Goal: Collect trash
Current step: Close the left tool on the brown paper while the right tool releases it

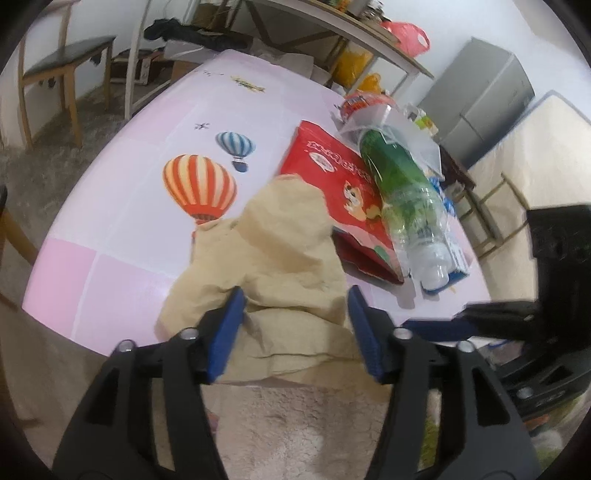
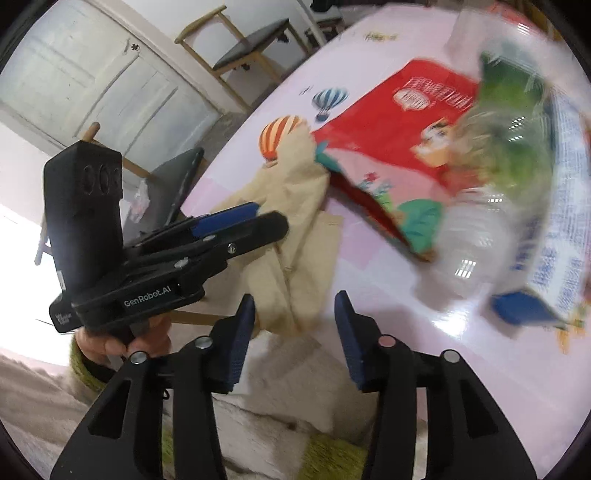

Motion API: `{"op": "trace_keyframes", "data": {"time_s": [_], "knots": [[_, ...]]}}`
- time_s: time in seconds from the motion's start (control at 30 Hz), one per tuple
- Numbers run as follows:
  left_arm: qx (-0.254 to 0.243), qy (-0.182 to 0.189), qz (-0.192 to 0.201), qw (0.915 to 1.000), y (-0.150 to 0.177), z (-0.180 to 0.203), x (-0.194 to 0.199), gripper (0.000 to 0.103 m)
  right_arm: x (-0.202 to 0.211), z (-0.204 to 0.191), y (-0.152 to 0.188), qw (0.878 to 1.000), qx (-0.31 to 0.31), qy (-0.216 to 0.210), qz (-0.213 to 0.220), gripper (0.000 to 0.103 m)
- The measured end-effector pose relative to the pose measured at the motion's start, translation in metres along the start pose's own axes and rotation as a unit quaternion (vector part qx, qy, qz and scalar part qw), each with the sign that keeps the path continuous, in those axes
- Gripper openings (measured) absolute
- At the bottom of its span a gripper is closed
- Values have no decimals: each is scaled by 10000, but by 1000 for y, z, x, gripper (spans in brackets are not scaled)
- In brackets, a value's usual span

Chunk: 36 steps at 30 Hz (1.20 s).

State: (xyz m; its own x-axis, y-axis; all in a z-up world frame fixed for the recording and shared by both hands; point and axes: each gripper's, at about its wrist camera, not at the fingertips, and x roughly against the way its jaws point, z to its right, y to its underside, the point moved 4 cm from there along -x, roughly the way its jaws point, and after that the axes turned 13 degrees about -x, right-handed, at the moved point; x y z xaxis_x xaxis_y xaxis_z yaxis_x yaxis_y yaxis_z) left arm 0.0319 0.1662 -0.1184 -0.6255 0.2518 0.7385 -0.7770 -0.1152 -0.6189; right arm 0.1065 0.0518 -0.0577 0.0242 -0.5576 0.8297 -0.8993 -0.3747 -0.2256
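Your left gripper (image 1: 295,332) stands open, angled downward; your right gripper (image 2: 295,332), close beside it, is open too.

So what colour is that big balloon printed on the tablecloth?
Orange and white stripes on the balloon, clearest in the left wrist view.

A lived-in home is shown: a balloon-patterned desk (image 1: 140,206), wooden chair (image 1: 62,62), panelled door (image 2: 92,85), cluttered shelf (image 1: 354,33).

Soft even daylight, fisheye edge warping, right wrist view motion-blurred, tabletop glare
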Motion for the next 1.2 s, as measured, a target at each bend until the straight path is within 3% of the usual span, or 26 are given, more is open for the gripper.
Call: {"op": "trace_keyframes", "data": {"time_s": [0.07, 0.2, 0.37, 0.6, 0.7, 0.97, 1.2], "knots": [[-303, -153, -72, 9994, 1, 8, -3, 68, 13, 4, 2, 9999, -14, 21, 139, 47], [-1066, -764, -321, 9908, 4, 27, -10, 69, 45, 14, 4, 9987, -94, 34, 494, 50], [-1553, -1291, -472, 9783, 9, 34, -11, 58, 77, 34, 3, 9953, -352, 20, 903, 50], [-1460, -1504, -374, 9771, 9, 28, -3, 20, 134, 86, -16, 9824, -963, 118, 1594, 51], [-1387, -1543, -331, 9777, 8, 24, -3, 11, 156, 108, -22, 9747, -1227, 162, 1860, 52], [-1158, -1566, -92, 9808, 4, 17, 26, 9, 191, 175, -52, 9567, -1957, 289, 2134, 68], [-679, -1264, 338, 9891, -6, 11, 64, 9, 190, 196, -117, 9619, -1981, 237, 1867, 78]]}}
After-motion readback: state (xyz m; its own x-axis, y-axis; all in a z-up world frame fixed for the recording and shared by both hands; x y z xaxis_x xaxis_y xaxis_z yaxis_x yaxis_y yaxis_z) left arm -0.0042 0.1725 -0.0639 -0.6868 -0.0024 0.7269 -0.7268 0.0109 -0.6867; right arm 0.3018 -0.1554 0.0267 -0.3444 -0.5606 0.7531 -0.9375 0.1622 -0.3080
